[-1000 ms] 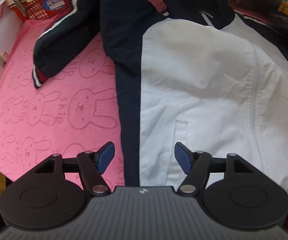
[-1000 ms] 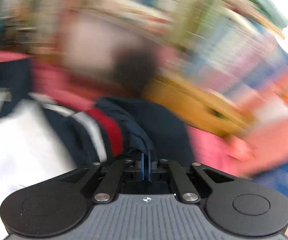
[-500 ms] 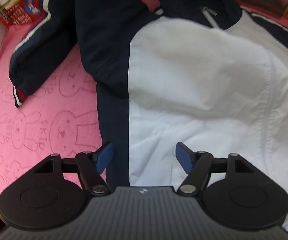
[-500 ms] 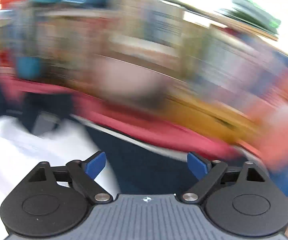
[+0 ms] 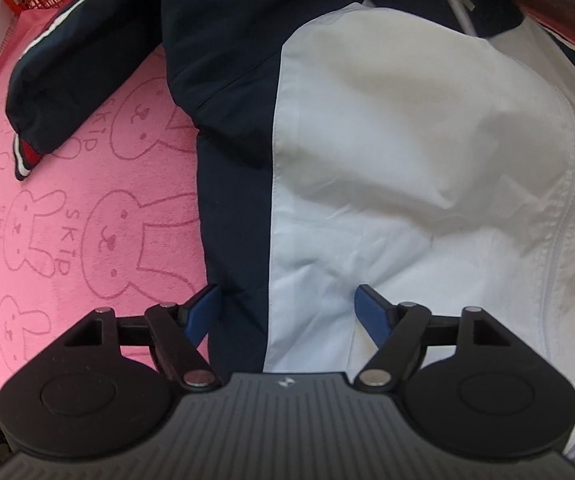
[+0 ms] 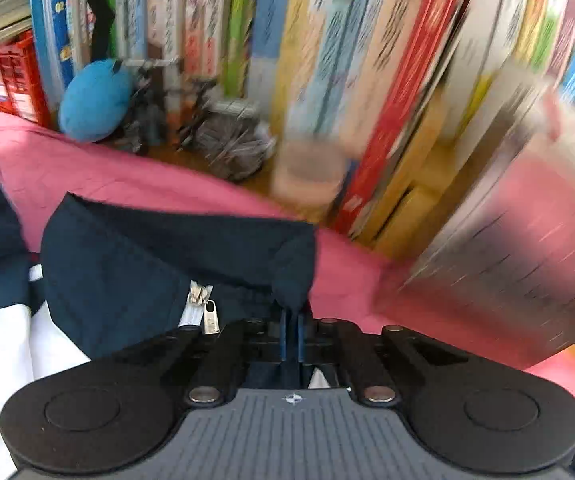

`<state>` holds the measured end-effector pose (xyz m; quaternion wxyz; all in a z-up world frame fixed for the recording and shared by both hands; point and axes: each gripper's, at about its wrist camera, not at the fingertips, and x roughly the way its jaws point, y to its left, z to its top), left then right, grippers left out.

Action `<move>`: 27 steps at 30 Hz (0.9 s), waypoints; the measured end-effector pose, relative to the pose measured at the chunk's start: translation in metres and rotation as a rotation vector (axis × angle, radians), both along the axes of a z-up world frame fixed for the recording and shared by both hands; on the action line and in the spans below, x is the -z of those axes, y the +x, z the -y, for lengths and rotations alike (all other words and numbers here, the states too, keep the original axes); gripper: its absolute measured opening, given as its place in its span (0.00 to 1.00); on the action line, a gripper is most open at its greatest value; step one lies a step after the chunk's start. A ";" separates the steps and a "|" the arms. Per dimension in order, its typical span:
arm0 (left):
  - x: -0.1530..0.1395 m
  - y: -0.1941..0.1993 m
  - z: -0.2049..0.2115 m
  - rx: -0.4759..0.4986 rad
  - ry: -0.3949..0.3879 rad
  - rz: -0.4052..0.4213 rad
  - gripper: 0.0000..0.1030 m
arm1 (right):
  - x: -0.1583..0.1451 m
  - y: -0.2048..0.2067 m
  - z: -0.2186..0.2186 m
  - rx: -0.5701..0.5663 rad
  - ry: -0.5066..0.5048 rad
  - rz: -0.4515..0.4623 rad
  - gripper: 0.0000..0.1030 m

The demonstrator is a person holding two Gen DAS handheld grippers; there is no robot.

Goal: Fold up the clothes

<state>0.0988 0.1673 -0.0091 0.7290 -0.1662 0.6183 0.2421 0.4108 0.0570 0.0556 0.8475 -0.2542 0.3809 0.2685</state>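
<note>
Right now right gripper [image 6: 292,334] is pinched on jacket [image 5: 407,152] collar [image 6: 175,256], left gripper [image 5: 287,316] spread wide, empty, over hem — keep collar taut w/ steady pull, avoid zip [image 6: 209,316].

Bare pink towel [image 5: 67,200] left of jacket [image 5: 407,152]; books [image 6: 367,60] crowd behind.

Pink bunny towel [image 5: 87,208] w/ jacket [image 5: 407,160] on it.

A pink bunny-print towel [image 5: 67,216] covers the near surface. Far behind stand upright books [image 6: 327,60], a red basket [image 6: 7,76] at far left, and a blue plush [image 6: 95,100] beside it.
</note>
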 end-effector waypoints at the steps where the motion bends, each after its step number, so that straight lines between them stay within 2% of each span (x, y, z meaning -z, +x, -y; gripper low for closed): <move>1: 0.001 0.000 -0.001 0.001 -0.003 0.002 0.77 | -0.007 0.001 0.000 0.014 -0.010 0.049 0.06; 4: 0.003 0.000 -0.004 0.001 -0.015 0.014 0.80 | -0.023 0.005 0.004 0.071 -0.054 0.211 0.03; 6: 0.004 -0.001 -0.007 -0.002 -0.028 0.022 0.81 | -0.018 0.006 0.003 0.050 -0.098 0.243 0.05; 7: 0.005 -0.001 -0.008 -0.002 -0.032 0.023 0.82 | -0.009 0.005 -0.003 0.013 -0.157 0.255 0.06; 8: 0.004 -0.002 -0.009 -0.001 -0.039 0.023 0.82 | -0.001 0.001 -0.010 -0.024 -0.214 0.263 0.11; 9: 0.004 -0.004 -0.010 -0.002 -0.043 0.022 0.82 | -0.001 -0.006 -0.012 -0.047 -0.239 0.271 0.26; 10: 0.003 -0.007 -0.012 -0.004 -0.047 0.021 0.82 | -0.009 -0.016 -0.011 -0.053 -0.212 0.293 0.50; 11: 0.002 -0.010 -0.013 -0.006 -0.052 0.021 0.82 | -0.019 -0.026 -0.010 -0.058 -0.178 0.311 0.64; 12: 0.002 -0.013 -0.015 -0.008 -0.058 0.018 0.82 | -0.033 -0.036 -0.008 -0.056 -0.112 0.316 0.87; 13: 0.002 -0.017 -0.016 -0.011 -0.062 0.017 0.82 | -0.047 -0.047 -0.005 -0.053 -0.046 0.320 0.92; 14: 0.002 -0.021 -0.017 -0.013 -0.065 0.018 0.82 | -0.056 -0.057 -0.005 -0.056 0.010 0.309 0.92; 15: 0.002 -0.025 -0.018 -0.015 -0.068 0.018 0.82 | -0.051 -0.062 -0.012 -0.081 0.028 0.239 0.84; 16: 0.003 -0.029 -0.018 -0.017 -0.073 0.020 0.82 | -0.045 -0.068 -0.019 -0.106 0.045 0.169 0.63; 19: 0.007 -0.038 -0.016 -0.018 -0.083 0.026 0.86 | -0.027 -0.085 -0.040 -0.180 0.096 -0.042 0.44; 21: 0.007 -0.042 -0.014 -0.007 -0.076 0.030 0.87 | -0.013 -0.096 -0.055 -0.223 0.121 -0.172 0.41; 22: 0.007 -0.045 -0.013 -0.004 -0.075 0.034 0.87 | 0.003 -0.098 -0.066 -0.217 0.091 -0.189 0.41; 24: 0.006 -0.053 -0.012 -0.002 -0.078 0.036 0.87 | 0.028 -0.090 -0.083 -0.184 0.064 -0.207 0.42; 25: 0.005 -0.057 -0.012 -0.005 -0.081 0.035 0.87 | 0.030 -0.086 -0.088 -0.152 0.070 -0.183 0.51; 27: -0.003 -0.069 -0.019 -0.043 -0.072 0.051 0.87 | 0.022 -0.083 -0.101 -0.119 0.064 -0.150 0.50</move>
